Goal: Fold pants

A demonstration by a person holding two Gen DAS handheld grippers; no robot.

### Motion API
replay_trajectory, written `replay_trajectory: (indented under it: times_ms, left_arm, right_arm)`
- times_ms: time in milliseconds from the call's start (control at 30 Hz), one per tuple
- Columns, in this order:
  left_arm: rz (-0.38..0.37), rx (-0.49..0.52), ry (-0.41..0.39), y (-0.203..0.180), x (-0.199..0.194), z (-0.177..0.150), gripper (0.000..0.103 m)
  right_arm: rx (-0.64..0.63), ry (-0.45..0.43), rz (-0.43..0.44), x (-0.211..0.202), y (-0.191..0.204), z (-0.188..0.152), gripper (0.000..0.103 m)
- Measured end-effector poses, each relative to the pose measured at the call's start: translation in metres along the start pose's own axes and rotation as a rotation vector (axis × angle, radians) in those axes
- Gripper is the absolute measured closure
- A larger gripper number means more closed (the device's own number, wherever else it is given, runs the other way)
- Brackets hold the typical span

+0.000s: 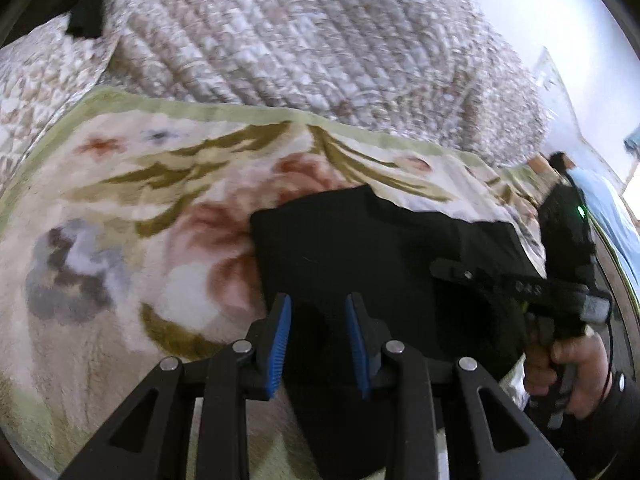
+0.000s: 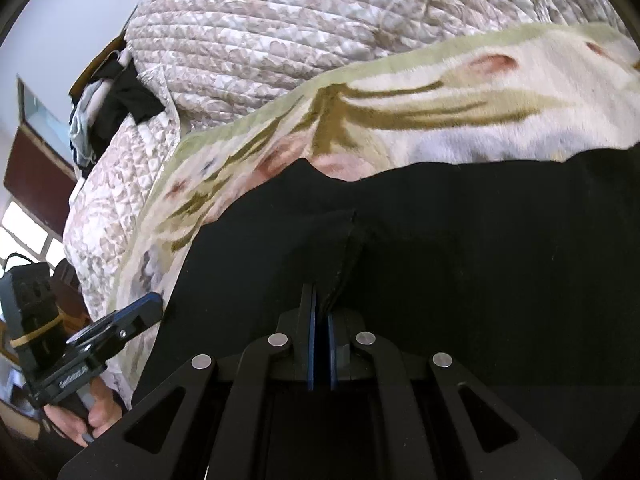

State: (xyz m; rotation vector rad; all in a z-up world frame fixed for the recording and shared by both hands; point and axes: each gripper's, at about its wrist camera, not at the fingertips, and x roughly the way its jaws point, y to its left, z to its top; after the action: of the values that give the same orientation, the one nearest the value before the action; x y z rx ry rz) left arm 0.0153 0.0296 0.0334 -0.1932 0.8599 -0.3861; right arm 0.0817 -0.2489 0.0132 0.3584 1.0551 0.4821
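pants point(image 1: 360, 248): black | blanket point(image 1: 120, 200): cream, floral pink, olive | quilt point(image 1: 280, 32): beige-white quilted pattern

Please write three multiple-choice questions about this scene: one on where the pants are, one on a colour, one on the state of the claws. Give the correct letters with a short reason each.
1. Where do the pants lie?
A. on the floral blanket
B. on a wooden chair
C. inside a basket

2. What colour are the pads on the claw fingers?
A. red
B. blue
C. yellow

3. Which claw is shut on the fabric?
A. left
B. right
C. neither

Answers:
1. A: the black pants are spread over the floral blanket, in front of the quilted bedspread.
2. B: the pads are blue.
3. B: the right claw pinches a ridge of the cloth, while the left claw is open.
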Motion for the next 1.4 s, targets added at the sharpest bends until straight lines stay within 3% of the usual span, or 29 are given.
replay_trajectory:
  times_ms: [200, 300, 400, 567, 600, 633, 667, 833, 967, 1067, 1233, 1400]
  left_arm:
    - [-0.039, 0.071, 0.028, -0.018, -0.010, -0.023, 0.072]
    - [-0.015, 0.085, 0.066, -0.022, -0.005, -0.037, 0.072]
    - [-0.010, 0.095, 0.056, -0.022, -0.008, -0.038, 0.073]
    - [-0.003, 0.101, 0.071, -0.023, -0.002, -0.039, 0.073]
    - [0.008, 0.116, 0.069, -0.025, -0.002, -0.040, 0.073]
    - [0.019, 0.132, 0.068, -0.028, -0.001, -0.040, 0.073]
    - [0.028, 0.142, 0.066, -0.029, -0.001, -0.041, 0.073]
    - [0.045, 0.162, 0.065, -0.031, -0.003, -0.044, 0.073]
    - [0.054, 0.163, 0.067, -0.034, -0.002, -0.043, 0.072]
    - [0.038, 0.128, 0.076, -0.030, -0.005, -0.037, 0.072]
    - [0.049, 0.090, 0.062, -0.022, 0.000, -0.008, 0.072]
    - [0.095, 0.068, 0.057, -0.011, 0.028, 0.027, 0.072]
  right_arm:
    - [-0.050, -0.016, -0.035, -0.028, 0.005, -0.015, 0.090]
    - [-0.009, -0.006, -0.003, -0.039, 0.002, -0.030, 0.069]
    - [0.019, 0.044, 0.048, -0.044, 0.001, -0.052, 0.065]
    - [-0.012, 0.089, 0.037, -0.040, 0.009, -0.063, 0.069]
    - [-0.007, 0.092, 0.036, -0.038, 0.009, -0.063, 0.074]
    - [-0.007, 0.097, 0.026, -0.034, 0.010, -0.062, 0.092]
    - [-0.014, 0.105, 0.023, -0.031, 0.011, -0.063, 0.097]
    - [-0.011, 0.043, 0.001, -0.049, 0.009, -0.065, 0.098]
    - [0.018, 0.059, -0.010, -0.047, 0.000, -0.066, 0.100]
    - [-0.002, 0.001, -0.075, -0.059, 0.003, -0.062, 0.099]
    - [-0.048, -0.054, -0.087, -0.067, 0.011, -0.047, 0.099]
    - [-0.143, -0.041, -0.095, -0.036, 0.035, -0.018, 0.099]
